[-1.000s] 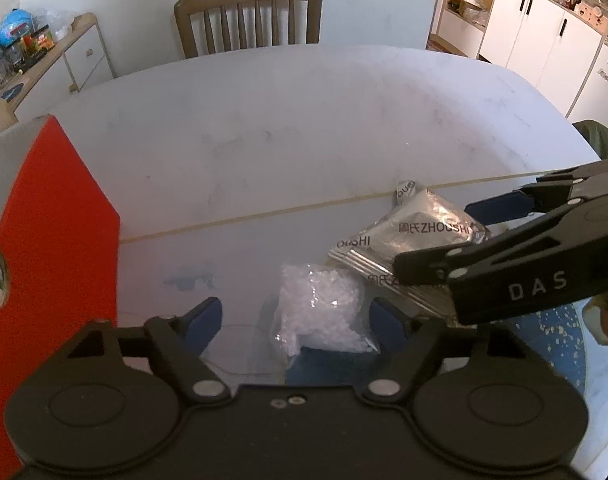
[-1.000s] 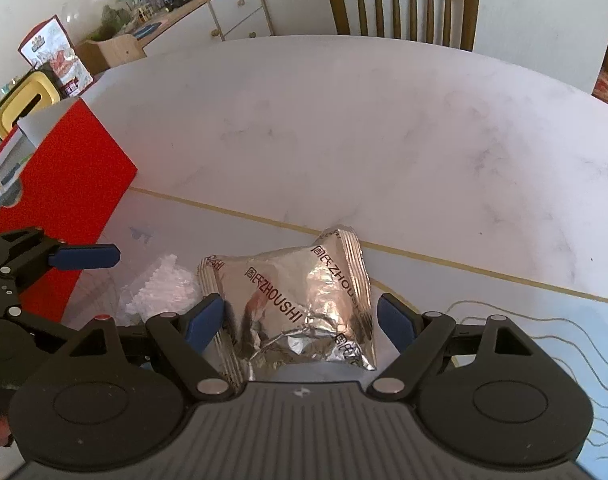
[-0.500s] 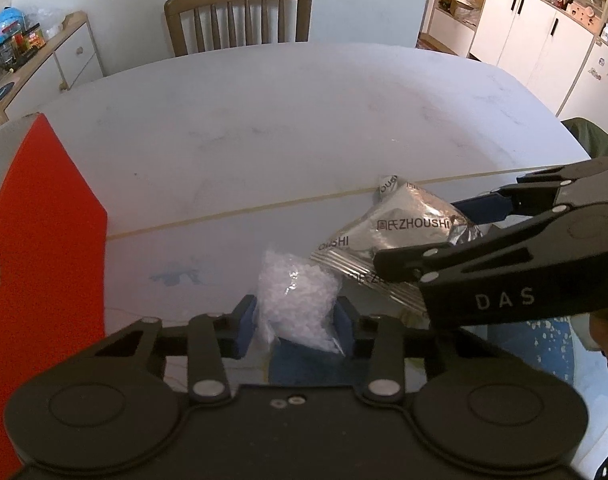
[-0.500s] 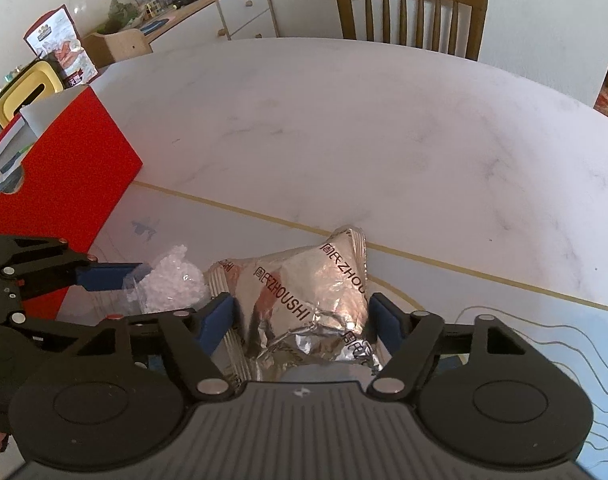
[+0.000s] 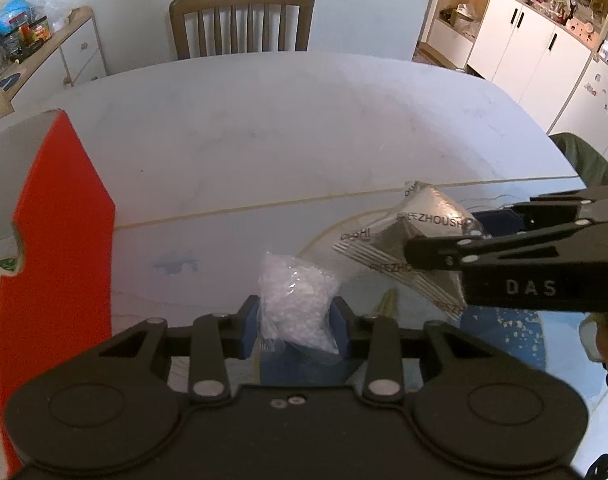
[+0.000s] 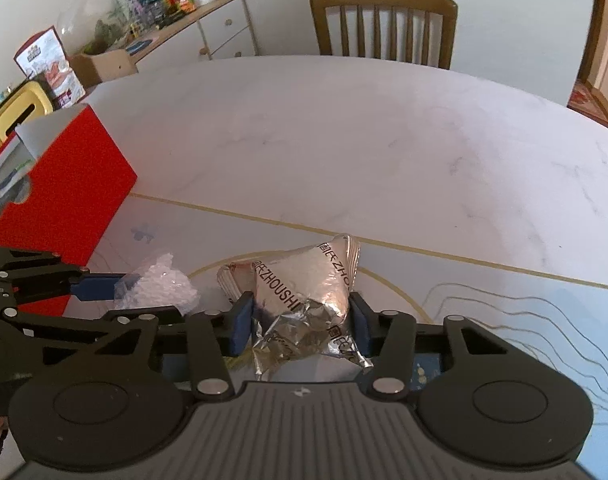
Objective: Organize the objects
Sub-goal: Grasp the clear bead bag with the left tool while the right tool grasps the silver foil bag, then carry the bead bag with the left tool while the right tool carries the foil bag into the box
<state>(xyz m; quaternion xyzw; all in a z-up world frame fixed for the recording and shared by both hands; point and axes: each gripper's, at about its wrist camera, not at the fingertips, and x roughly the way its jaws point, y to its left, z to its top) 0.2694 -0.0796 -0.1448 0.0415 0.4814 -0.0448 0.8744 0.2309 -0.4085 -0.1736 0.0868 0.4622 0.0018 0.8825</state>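
A small clear bag of white pellets (image 5: 296,300) stands between the blue pads of my left gripper (image 5: 295,322). Its jaws are closing and the pads press on the bag's sides. A crumpled silver foil packet (image 6: 304,280) printed ZHOUSHI sits between the pads of my right gripper (image 6: 300,314). Those jaws are closing too and squeeze the packet's lower half. The left wrist view shows the right gripper (image 5: 444,236) from the side, with the foil packet (image 5: 424,216) tilted and raised slightly off the table. The left gripper (image 6: 144,292) and pellet bag (image 6: 160,280) appear low on the left of the right wrist view.
A tall red box (image 5: 52,240) stands close on the left of the white marble table (image 5: 264,128). A patterned mat (image 6: 504,312) lies under both grippers. A wooden chair (image 5: 242,20) is at the far side and a cluttered sideboard (image 6: 208,16) stands beyond the table's left.
Both grippers went from wide open to pressed on their items, the left on the pellet bag and the right on the foil packet. The foil packet has tipped up a little.
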